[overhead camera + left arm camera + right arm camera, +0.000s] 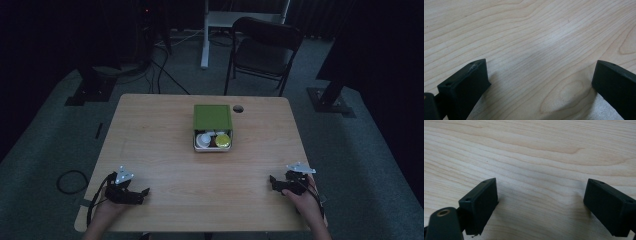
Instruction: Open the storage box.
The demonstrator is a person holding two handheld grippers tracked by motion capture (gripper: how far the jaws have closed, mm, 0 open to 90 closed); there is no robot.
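Nothing has been handled yet, as far as can be judged: your left tongs (141,193) and right tongs (274,181) both rest on the table (165,145) near its front edge, well short of the green box (212,118) at the middle. The box is the only thing to work on. Its lid sits slid toward the far side, leaving the near end uncovered, with a white container (203,140) and a yellow lid (223,140) inside. Whatever is to be done with the box, all of it looks left to do.

Both tongs are released, jaws spread wide with nothing between them. The left gripper view gives you bare wood grain between the left tongs (539,75), and the right gripper view gives the same between the right tongs (541,195). The high view gives you the box and both hands relative to it, but its dim light hides what else lies in the box.
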